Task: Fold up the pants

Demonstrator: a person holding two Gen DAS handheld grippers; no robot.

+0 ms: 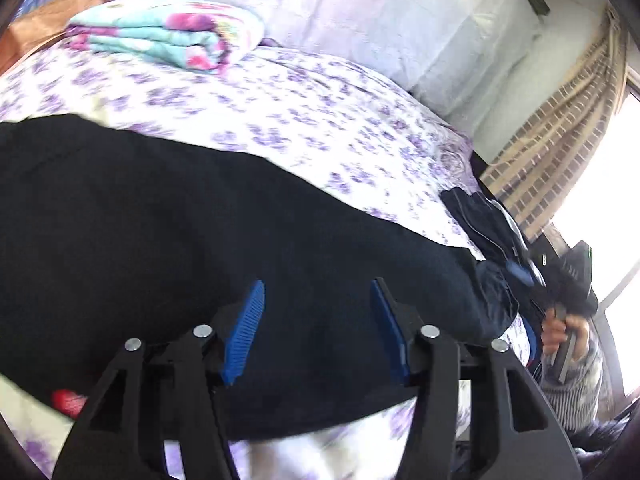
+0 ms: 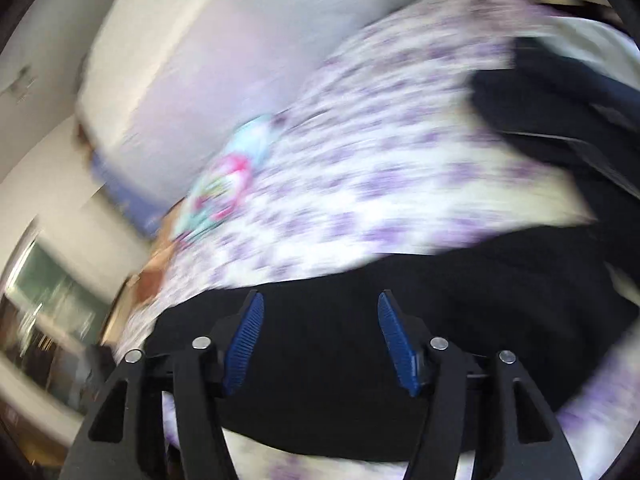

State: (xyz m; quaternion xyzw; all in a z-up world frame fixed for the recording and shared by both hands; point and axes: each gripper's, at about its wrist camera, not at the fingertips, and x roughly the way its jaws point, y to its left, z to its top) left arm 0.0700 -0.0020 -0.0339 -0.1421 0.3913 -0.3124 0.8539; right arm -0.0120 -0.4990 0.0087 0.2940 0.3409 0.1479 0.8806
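We saw a bed under a purple-flowered sheet (image 1: 280, 112), with one pair of black pants (image 1: 180, 248) spread across it. In the left wrist view, the left gripper (image 1: 318, 292) hung over the pants, its jaws wide apart and holding nothing. One folded floral blanket (image 1: 168, 32) lay at 11 o'clock; only this view showed a plaid curtain (image 1: 560, 140) at 2 o'clock and one hand (image 1: 564, 332) at 4 o'clock. The blurred right wrist view showed the right gripper (image 2: 320, 304) likewise spread empty above the pants (image 2: 340, 340), blanket (image 2: 228, 176) at 10 o'clock.
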